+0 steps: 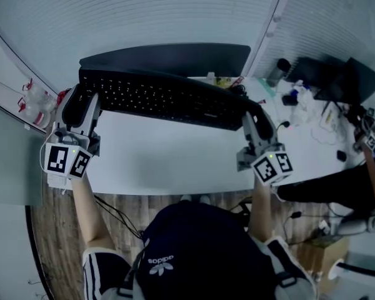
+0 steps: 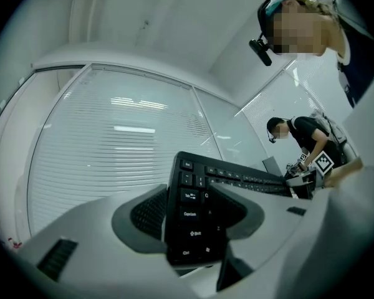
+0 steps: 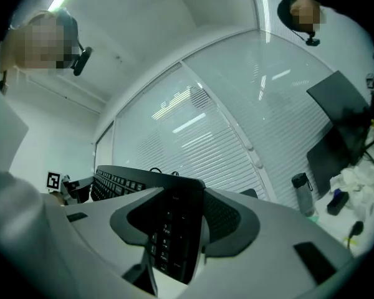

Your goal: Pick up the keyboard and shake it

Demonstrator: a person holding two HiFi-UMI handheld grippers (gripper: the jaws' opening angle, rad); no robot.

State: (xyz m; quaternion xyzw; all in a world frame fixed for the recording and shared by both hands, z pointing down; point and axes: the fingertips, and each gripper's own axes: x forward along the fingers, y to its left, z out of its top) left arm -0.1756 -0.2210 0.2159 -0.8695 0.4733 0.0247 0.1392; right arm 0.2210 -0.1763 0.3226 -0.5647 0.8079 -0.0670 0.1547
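Note:
A long black keyboard [image 1: 165, 97] hangs above the white desk [image 1: 175, 158], held at both ends and tilted so its keys face me. My left gripper [image 1: 82, 102] is shut on its left end. In the left gripper view the Tab, Caps Lock and Shift keys of the keyboard [image 2: 193, 210] sit between the grey pads. My right gripper [image 1: 250, 116] is shut on the right end, and the right gripper view shows the keyboard [image 3: 174, 229] edge clamped between the pads. Each gripper appears at the far end of the other's view.
A dark monitor [image 1: 169, 58] stands just behind the keyboard, close to the blinds. Right of it lie a water bottle [image 1: 278, 70], a laptop [image 1: 337, 80] and desk clutter. Another person [image 1: 369, 167] with grippers works at the far right. A bag [image 1: 34, 102] sits at the left.

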